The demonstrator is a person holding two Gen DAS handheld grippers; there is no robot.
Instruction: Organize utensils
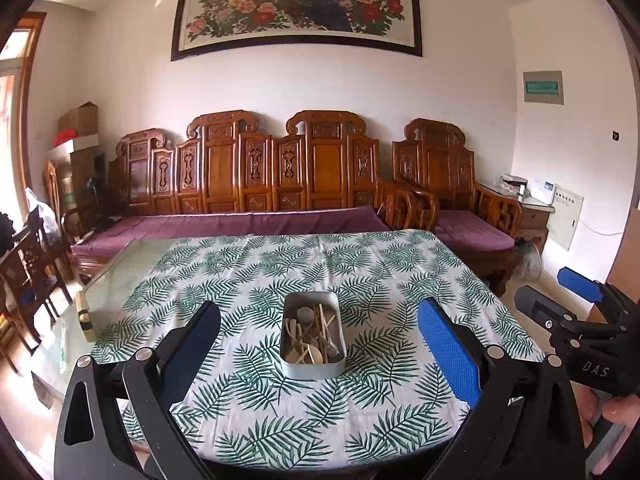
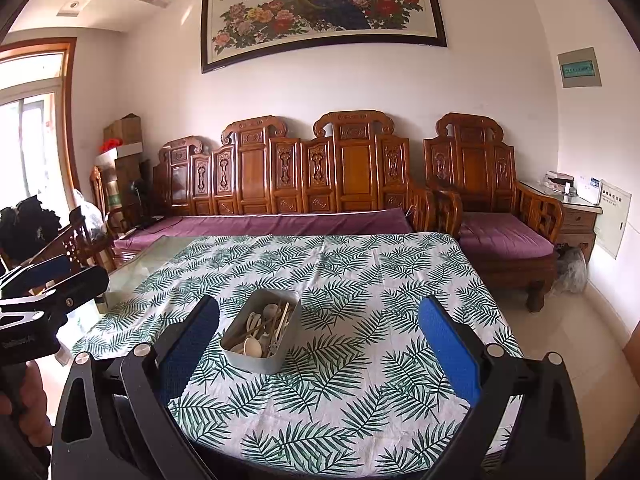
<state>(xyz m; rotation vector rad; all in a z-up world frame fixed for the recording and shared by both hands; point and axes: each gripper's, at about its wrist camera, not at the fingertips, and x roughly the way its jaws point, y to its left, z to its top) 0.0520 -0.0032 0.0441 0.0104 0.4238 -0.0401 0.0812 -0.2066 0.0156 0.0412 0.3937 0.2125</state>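
While both tools (image 1: 318, 354) (image 2: 319, 350) gape empty, pale utensils (image 1: 314, 338) jumble inside a grey tin (image 1: 312, 368)

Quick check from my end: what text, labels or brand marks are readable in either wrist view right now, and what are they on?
"DAS": white letters on the black body of the right gripper, seen in the left wrist view.
Painting: characters along the top, too small to read.
Green wall panel: print blurred, unreadable.
Left gripper: white marking on its body in the right wrist view, too blurred to read.
Tin of utensils: no lettering visible.
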